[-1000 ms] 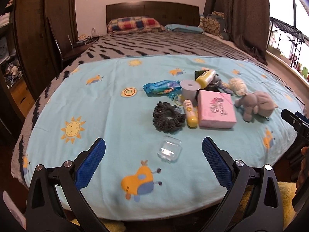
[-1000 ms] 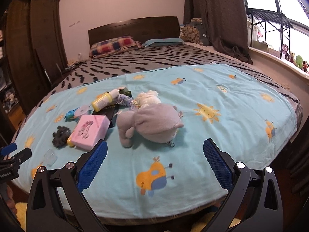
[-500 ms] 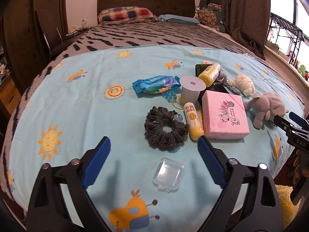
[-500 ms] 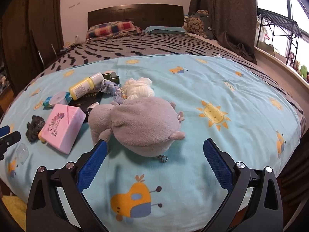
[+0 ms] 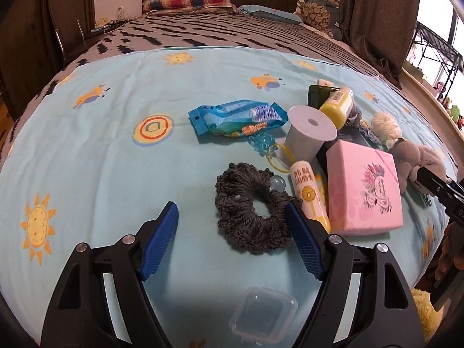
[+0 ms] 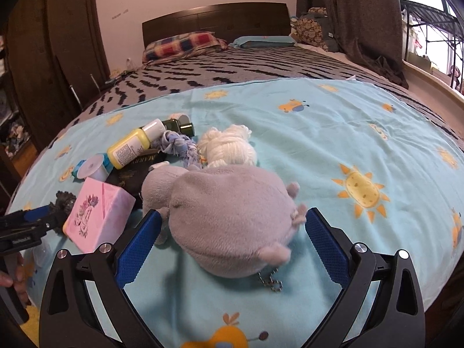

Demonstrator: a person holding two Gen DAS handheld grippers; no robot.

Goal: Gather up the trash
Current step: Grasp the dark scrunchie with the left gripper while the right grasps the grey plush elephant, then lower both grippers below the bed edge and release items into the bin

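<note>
A crumpled blue snack wrapper (image 5: pixel 236 117) lies on the light blue sheet (image 5: pixel 87 150), left of a white tape spool (image 5: pixel 310 133). My left gripper (image 5: pixel 232 217) is open, low over the sheet, its right finger touching a dark grey knitted scrunchie (image 5: pixel 252 211). A clear plastic box (image 5: pixel 262 313) lies under it between the arms. My right gripper (image 6: pixel 230 226) is open, its fingers either side of a grey plush toy (image 6: pixel 229 217) with a bead chain.
A pink box (image 5: pixel 364 185), yellow tube (image 5: pixel 308 194), yellow bottle (image 5: pixel 337 105), white yarn (image 6: pixel 229 145), blue braided cord (image 6: pixel 177 145) and dark booklet (image 6: pixel 136 174) crowd the sheet's middle. The bed edge is near. Headboard and pillows (image 5: pixel 188 0) are far back.
Both grippers moved forward and lower over the bed. The left passed over the clear box to the scrunchie. The right closed in around the plush toy. Both stayed open.
</note>
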